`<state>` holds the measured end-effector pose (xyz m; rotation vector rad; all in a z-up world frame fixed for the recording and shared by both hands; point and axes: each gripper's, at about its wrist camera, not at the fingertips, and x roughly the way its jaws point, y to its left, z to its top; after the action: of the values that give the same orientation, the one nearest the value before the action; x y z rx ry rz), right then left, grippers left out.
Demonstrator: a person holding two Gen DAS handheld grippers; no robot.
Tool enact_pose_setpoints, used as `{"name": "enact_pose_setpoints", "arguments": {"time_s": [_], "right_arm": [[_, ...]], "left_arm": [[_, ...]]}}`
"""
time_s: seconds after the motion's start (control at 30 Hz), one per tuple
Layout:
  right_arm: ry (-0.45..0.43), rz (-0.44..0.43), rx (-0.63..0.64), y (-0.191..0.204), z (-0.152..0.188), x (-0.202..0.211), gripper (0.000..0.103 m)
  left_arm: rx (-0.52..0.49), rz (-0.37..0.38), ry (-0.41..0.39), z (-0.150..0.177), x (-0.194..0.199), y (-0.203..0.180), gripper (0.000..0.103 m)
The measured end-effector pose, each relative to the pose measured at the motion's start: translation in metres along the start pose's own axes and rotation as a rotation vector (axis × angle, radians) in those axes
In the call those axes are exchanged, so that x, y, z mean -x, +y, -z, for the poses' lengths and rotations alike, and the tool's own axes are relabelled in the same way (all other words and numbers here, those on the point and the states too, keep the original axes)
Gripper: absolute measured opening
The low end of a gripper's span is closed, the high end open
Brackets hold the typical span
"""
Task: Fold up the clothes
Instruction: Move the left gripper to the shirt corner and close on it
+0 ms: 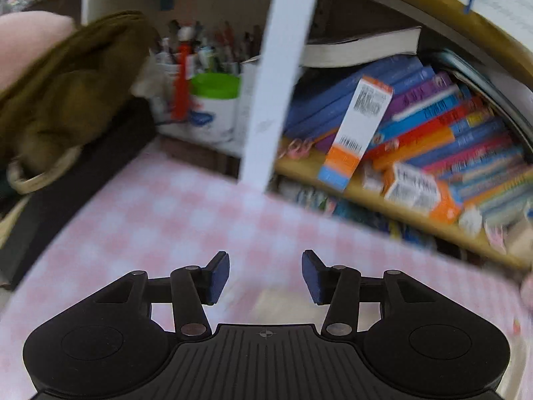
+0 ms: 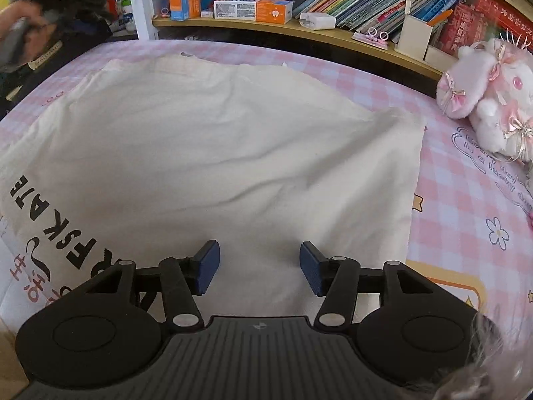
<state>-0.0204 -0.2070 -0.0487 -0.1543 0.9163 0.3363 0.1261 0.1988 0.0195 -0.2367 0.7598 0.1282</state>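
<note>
A cream garment [image 2: 213, 153] with black lettering near its left edge lies spread flat on the pink checked table cover [image 2: 466, 220]. My right gripper [image 2: 260, 268] hovers open over the garment's near part, nothing between its blue pads. In the blurred left wrist view, my left gripper [image 1: 265, 280] is open above the pink checked cover [image 1: 173, 220], facing the shelves. A pale patch of cream cloth [image 1: 283, 303] shows just beyond its fingers. The left gripper itself [image 2: 20, 33] appears blurred at the far left of the right wrist view, held in a hand.
A bookshelf [image 2: 333, 33] with books and boxes runs along the table's far edge. A pink plush toy [image 2: 489, 100] sits at the right. A white post [image 1: 283, 76], a pen cup [image 1: 213, 106] and an olive cloth item [image 1: 66, 93] lie ahead of the left gripper.
</note>
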Motion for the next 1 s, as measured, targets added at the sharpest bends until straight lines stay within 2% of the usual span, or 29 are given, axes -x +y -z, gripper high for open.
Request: {"name": "enact_pose_setpoints", "arguments": {"time_s": [0.1, 0.23, 0.27, 0.33, 0.4, 0.47, 0.53, 0.7, 0.8, 0.83, 0.9, 0.93, 1.0], "right_arm": [[-0.012, -0.004, 0.0, -0.002, 0.002, 0.0, 0.055], [-0.029, 0.014, -0.02, -0.008, 0.006, 0.005, 0.055], [-0.029, 0.029, -0.034, -0.012, 0.009, 0.009, 0.055], [-0.028, 0.058, -0.061, -0.018, 0.013, 0.017, 0.046], [-0.026, 0.082, -0.105, -0.026, 0.019, 0.025, 0.045], [-0.012, 0.067, -0.256, -0.042, 0.029, 0.035, 0.044], [0.002, 0.052, -0.407, -0.058, 0.04, 0.044, 0.044], [0.035, 0.01, -0.784, -0.097, 0.068, 0.068, 0.044], [0.022, -0.033, -1.012, -0.1, 0.094, 0.075, 0.041], [0.018, -0.049, -1.082, -0.1, 0.102, 0.077, 0.041], [0.002, -0.083, -1.19, -0.096, 0.113, 0.08, 0.041], [-0.008, -0.098, -1.244, -0.094, 0.118, 0.081, 0.041], [-0.041, -0.116, -1.354, -0.091, 0.126, 0.082, 0.041]], "left_arm": [[0.035, -0.03, 0.027, 0.042, 0.04, 0.034, 0.047], [0.161, -0.082, 0.125, 0.104, 0.085, 0.077, 0.047], [0.216, -0.072, 0.144, 0.116, 0.091, 0.085, 0.047], [0.326, -0.052, 0.184, 0.141, 0.104, 0.101, 0.047], [0.484, 0.002, 0.217, 0.161, 0.108, 0.116, 0.047], [0.652, 0.071, 0.229, 0.178, 0.106, 0.128, 0.047], [0.758, 0.125, 0.215, 0.188, 0.104, 0.133, 0.047], [0.894, 0.226, 0.227, 0.194, 0.089, 0.139, 0.047], [0.968, 0.27, 0.227, 0.197, 0.081, 0.143, 0.046], [0.974, 0.273, 0.22, 0.197, 0.08, 0.144, 0.043], [0.94, 0.24, 0.215, 0.195, 0.074, 0.14, 0.022], [0.917, 0.224, 0.216, 0.195, 0.071, 0.139, 0.008], [0.897, 0.232, 0.217, 0.194, 0.07, 0.139, 0.006]]}}
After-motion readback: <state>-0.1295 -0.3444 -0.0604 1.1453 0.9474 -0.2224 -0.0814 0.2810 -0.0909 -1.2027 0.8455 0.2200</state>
